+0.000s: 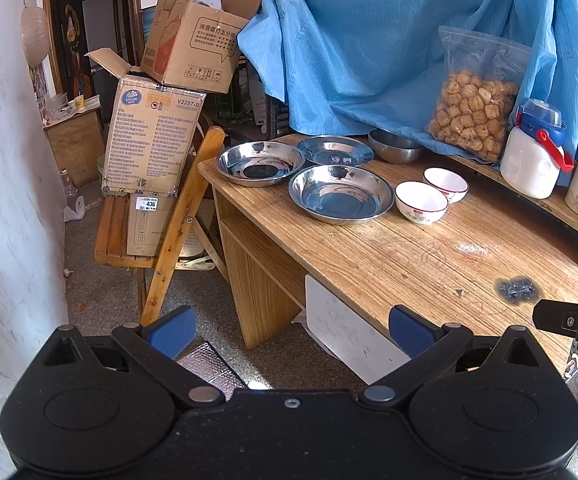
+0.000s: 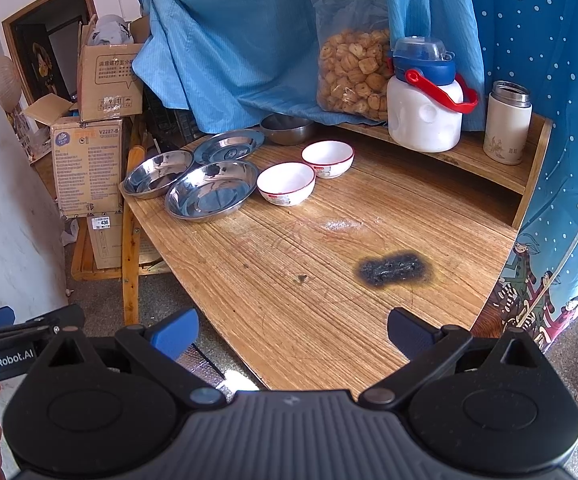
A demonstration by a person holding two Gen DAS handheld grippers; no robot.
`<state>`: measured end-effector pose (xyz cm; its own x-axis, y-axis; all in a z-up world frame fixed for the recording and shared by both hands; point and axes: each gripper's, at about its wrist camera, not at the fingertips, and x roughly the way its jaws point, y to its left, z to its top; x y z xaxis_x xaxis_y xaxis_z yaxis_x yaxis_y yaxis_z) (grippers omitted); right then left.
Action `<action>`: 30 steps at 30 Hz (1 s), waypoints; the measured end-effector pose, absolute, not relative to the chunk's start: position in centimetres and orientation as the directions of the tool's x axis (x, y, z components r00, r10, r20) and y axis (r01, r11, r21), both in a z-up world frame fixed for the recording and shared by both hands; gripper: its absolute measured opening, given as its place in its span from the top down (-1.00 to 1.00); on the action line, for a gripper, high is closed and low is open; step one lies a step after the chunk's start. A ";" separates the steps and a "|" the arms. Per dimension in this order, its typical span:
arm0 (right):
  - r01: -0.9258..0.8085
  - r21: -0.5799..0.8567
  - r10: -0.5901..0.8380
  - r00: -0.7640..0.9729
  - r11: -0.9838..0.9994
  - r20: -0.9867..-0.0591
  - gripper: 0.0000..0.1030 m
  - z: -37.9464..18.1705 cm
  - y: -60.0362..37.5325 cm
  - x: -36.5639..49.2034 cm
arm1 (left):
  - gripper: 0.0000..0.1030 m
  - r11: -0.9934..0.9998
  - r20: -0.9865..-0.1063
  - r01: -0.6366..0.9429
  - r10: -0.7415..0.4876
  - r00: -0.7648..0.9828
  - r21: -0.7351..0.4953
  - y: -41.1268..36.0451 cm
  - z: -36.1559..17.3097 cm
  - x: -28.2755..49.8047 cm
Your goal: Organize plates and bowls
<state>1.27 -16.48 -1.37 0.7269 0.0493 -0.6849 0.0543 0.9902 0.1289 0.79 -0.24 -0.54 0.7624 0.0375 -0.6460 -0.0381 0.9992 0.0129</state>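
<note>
**On the wooden desk: dishes laid out, sorting not yet begun**

At the far left corner of the desk lie three steel plates, all separate but close: the left plate sits right at the desk's left edge, the back plate lies behind it, and the front plate, the largest, overlaps or touches its neighbours' rims. Behind them, half under the hanging blue cloth, stands a steel bowl. To the right come two white bowls with red rims, the near bowl and the far bowl, just beside each other. Nothing is stacked, so by this showing the whole task remains: plates to be nested, bowls to be gathered.

Both tongs hover off the near edge, well apart from the dishes. The left gripper has its fingers spread wide and empty; the right gripper likewise.

Open room is ample across the middle and near desk, marked only by a dark burn patch. Constraints: the left edge beside the plates, the cloth overhead, and the raised shelf at right carrying a white jug and a flask.
</note>
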 end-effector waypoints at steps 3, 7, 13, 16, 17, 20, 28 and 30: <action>0.054 0.129 0.050 0.727 0.990 -0.685 -1.00 -1.4 -16.5 1.3 | -0.98 0.999 -0.646 -0.038 0.038 0.762 0.013 -0.2 -0.5 0.8; 0.054 0.129 0.050 0.727 0.990 -0.685 -1.00 -1.3 -16.4 1.2 | -0.98 0.999 -0.647 -0.038 0.038 0.762 0.014 -0.3 -0.6 0.8; 0.051 0.130 0.052 0.728 0.990 -0.684 -1.00 -1.3 -16.4 1.1 | -0.98 0.999 -0.646 -0.039 0.040 0.762 0.016 -0.3 -0.8 0.9; 0.051 0.129 0.052 0.728 0.990 -0.684 -1.00 -1.3 -16.4 1.1 | -0.98 0.999 -0.646 -0.039 0.040 0.762 0.016 -0.3 -0.9 0.9; 0.050 0.129 0.052 0.728 0.990 -0.684 -1.00 -1.3 -16.4 1.1 | -0.98 0.999 -0.647 -0.039 0.040 0.762 0.015 -0.3 -0.9 0.9; 0.051 0.129 0.052 0.727 0.990 -0.685 -1.00 -1.3 -16.4 1.1 | -0.98 0.999 -0.650 -0.042 0.042 0.759 0.015 -0.3 -1.1 0.9; 0.043 0.119 0.055 0.698 0.992 -0.714 -1.00 -1.6 -16.1 1.5 | -0.98 0.999 -0.668 -0.051 0.038 0.743 0.000 0.0 -1.2 1.0; 0.040 0.119 0.058 0.694 0.992 -0.718 -1.00 -1.6 -16.2 1.5 | -0.98 0.999 -0.679 -0.053 0.029 0.734 -0.014 0.1 -1.1 1.1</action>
